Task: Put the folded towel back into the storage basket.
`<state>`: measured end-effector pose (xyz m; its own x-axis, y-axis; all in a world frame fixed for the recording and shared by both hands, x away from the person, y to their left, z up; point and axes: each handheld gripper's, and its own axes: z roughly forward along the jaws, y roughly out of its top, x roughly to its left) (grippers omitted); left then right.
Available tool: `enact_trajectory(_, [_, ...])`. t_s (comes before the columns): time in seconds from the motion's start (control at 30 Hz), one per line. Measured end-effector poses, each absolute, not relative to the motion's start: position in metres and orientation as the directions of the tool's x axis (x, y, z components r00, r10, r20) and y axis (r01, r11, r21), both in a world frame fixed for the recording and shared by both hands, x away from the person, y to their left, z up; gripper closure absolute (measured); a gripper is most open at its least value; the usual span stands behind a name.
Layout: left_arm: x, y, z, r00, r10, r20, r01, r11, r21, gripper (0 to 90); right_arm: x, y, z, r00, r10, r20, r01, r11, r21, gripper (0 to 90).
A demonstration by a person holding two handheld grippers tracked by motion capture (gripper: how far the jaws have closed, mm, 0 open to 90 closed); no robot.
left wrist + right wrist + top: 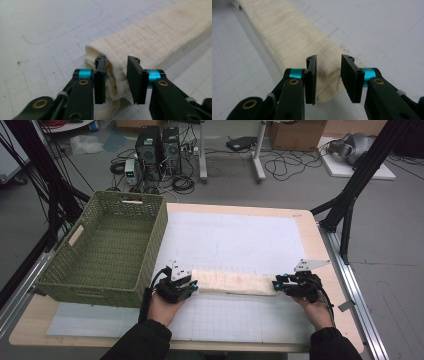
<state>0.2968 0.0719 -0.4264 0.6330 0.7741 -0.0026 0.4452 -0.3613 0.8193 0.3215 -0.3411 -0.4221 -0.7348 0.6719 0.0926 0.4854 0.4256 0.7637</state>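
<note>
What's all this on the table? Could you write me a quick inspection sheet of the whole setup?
Surface: pale wooden table under a white gridded mat.
Job's things: a cream cloth folded into a long band, lying flat on the mat.
Clutter: an empty green woven basket at the table's left.
Grippers: left gripper and right gripper each straddle one end of the band, jaws apart, pads not pressing.
Cables: black leads trail from both grippers; tangled cords on the floor.
Surroundings: computer towers, cardboard box, black frame struts.

One towel [234, 282], one basket [107, 251], two grippers.
</note>
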Motion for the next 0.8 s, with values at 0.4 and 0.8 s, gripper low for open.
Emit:
enact_trajectory(0.4, [0.317, 0.049, -0.411, 0.760, 0.650, -0.017, 0.340, -0.375, 0.862, 56.8, 0.323, -0.325, -0.439, -0.796, 0.599, 0.088, 0.471, 0.520, 0.712, 61.7])
enact_trajectory(0.8, [0.341, 0.013, -0.395, 0.856, 0.517, -0.011, 0.288, -0.459, 0.840, 49.0, 0.312, -0.336, -0.425, -0.779, 0.626, 0.046, 0.447, 0.502, 0.741, 40.6])
